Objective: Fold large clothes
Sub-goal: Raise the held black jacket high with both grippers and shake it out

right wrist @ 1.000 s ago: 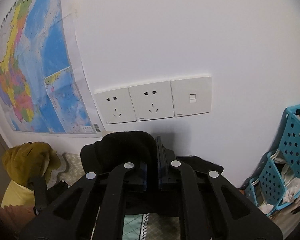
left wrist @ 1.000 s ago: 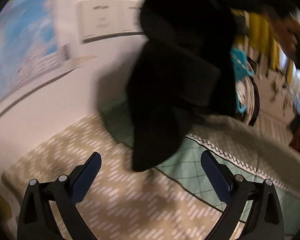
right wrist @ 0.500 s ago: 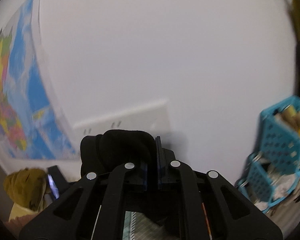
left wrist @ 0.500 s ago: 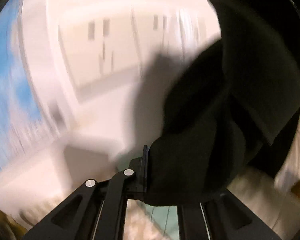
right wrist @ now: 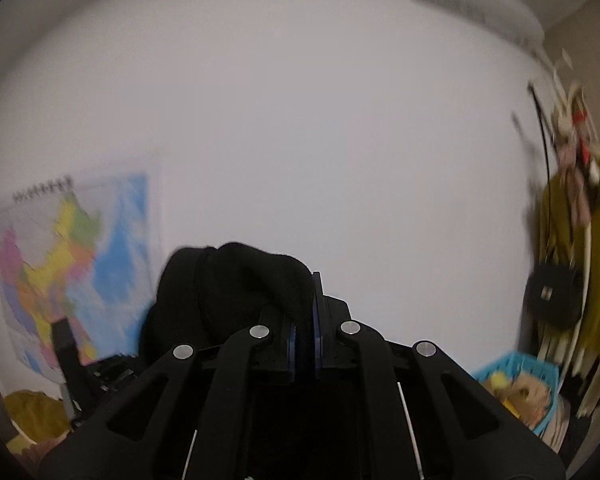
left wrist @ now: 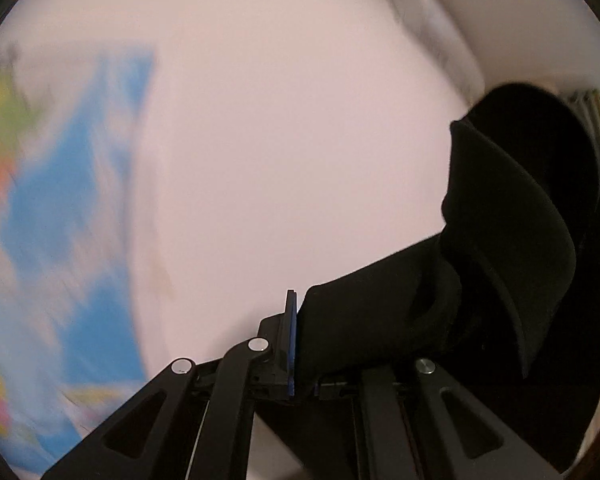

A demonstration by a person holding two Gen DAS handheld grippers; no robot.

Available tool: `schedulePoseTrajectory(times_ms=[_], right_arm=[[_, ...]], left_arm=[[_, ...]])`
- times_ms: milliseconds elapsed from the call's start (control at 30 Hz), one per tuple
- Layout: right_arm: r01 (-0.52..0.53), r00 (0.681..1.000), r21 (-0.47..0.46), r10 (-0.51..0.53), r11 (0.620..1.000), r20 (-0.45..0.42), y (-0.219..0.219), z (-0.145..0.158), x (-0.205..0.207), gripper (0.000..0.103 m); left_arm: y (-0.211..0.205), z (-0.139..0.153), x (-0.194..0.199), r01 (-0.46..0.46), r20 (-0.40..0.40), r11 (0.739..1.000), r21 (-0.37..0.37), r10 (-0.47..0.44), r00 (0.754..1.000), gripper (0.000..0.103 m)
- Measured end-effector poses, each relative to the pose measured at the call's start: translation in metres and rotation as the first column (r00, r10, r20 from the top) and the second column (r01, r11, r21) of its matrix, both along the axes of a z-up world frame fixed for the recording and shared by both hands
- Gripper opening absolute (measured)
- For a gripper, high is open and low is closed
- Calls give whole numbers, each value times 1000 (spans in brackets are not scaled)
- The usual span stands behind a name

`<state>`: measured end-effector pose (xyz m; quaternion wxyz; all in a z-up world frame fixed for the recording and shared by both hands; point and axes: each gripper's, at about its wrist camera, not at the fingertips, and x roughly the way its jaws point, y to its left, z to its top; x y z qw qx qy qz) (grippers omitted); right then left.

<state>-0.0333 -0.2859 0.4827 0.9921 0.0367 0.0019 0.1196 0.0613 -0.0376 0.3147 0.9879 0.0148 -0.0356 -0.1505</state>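
A black garment (left wrist: pixel 508 248) hangs in the air in front of a pale wall. My left gripper (left wrist: pixel 300 340) is shut on one edge of it, and the cloth bulges up and to the right, covering the right finger. In the right wrist view my right gripper (right wrist: pixel 304 320) is shut on another bunched part of the black garment (right wrist: pixel 228 284), which piles over the left finger. Both grippers point level, high above the bed. The other gripper (right wrist: pixel 66 344) shows dimly at the lower left of the right wrist view.
A coloured wall map (right wrist: pixel 68 256) hangs at the left. A blue basket (right wrist: pixel 516 388) with odds and ends, a black bag (right wrist: pixel 552 296) and a mustard cloth (right wrist: pixel 596 264) are at the right. A yellow-brown soft object (right wrist: pixel 36 416) lies at the lower left.
My left gripper went from open to shut on the black garment. Both grippers rose sharply with it, so the bed and wall sockets dropped out of view.
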Motion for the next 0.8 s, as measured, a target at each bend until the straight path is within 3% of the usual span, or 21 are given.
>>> schedulePoseTrajectory(times_ms=[67,200,267,500,633,733,800], right_arm=[[-37,998,-4,37,999,49,3,20,-35,6],[-140,986,-17,141,990,88,14,33,-92,6],[-203,976,-7,202,979,85,20,31,-113,6],[-441,897,8,441,897,3,59,-6,-153,6],[-555,831,46,556,831,-28,84,-35,-149,6],[-597,783,109,607,795,-139,118,-73,-98,6],[-602,750,152,620,784,-230,138,-106,-52,6]], left_arm=[[19,24,-47,-21,77,1000,-7,22,997,5],[42,52,-138,-43,127,999,7,42,991,5],[59,51,-193,-79,136,996,42,73,988,5],[94,24,-290,-240,87,958,159,228,970,5],[114,1,-298,-340,49,913,227,338,940,5],[131,-28,-273,-348,-81,907,235,375,923,5],[145,-58,-238,-381,-166,890,249,427,889,5]])
